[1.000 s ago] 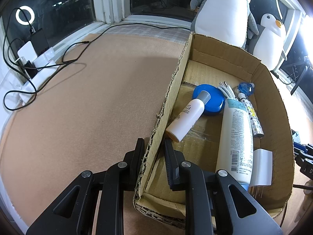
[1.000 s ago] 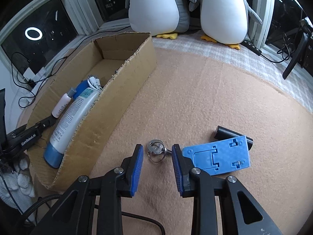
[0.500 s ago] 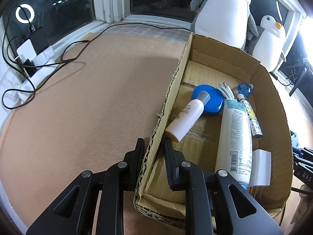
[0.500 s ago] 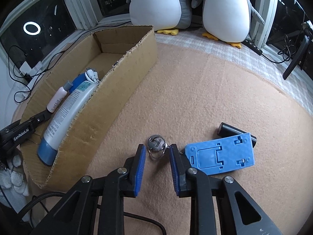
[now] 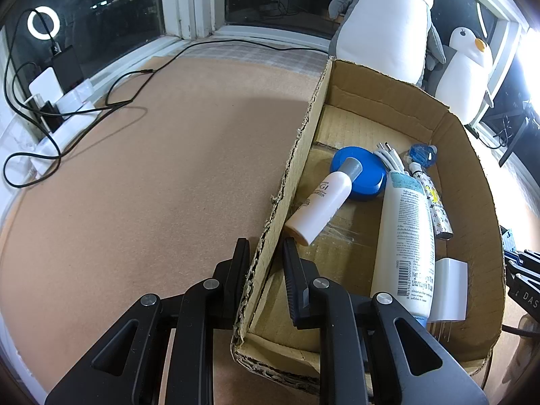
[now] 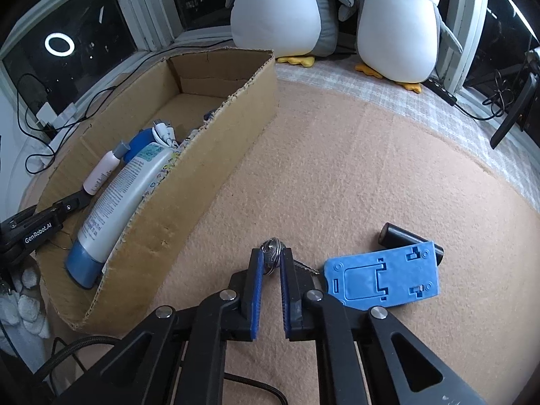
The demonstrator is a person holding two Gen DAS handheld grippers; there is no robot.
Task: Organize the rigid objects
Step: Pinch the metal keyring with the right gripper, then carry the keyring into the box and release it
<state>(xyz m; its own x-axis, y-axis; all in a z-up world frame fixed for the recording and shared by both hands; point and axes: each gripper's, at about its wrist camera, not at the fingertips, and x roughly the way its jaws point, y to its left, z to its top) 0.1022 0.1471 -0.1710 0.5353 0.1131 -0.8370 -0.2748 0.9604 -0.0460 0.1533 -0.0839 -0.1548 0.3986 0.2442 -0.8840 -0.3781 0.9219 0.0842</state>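
A cardboard box (image 5: 303, 141) lies on the tan mat, and my left gripper (image 5: 265, 253) is shut on its near left wall, one finger inside and one outside. In the box are a tall lotion bottle (image 5: 405, 236), a small white bottle (image 5: 320, 202), a blue disc (image 5: 368, 172) and a white charger (image 5: 450, 290). To the right of the box (image 6: 216, 155), my right gripper (image 6: 271, 260) is closing its jaws on a metal key ring (image 6: 271, 248) that sits between the blue pads. A blue plastic stand (image 6: 381, 276) and a black cylinder (image 6: 398, 236) lie just right of it.
Two plush penguins (image 6: 276, 10) (image 6: 398, 23) stand by the window behind the box. Black cables and a power strip (image 5: 67, 118) run along the left sill. A dark stand and more cables (image 6: 513, 108) sit at the far right.
The right gripper's jaws have narrowed around the key ring, which now sits between the pads. The left gripper and the box have stayed put.
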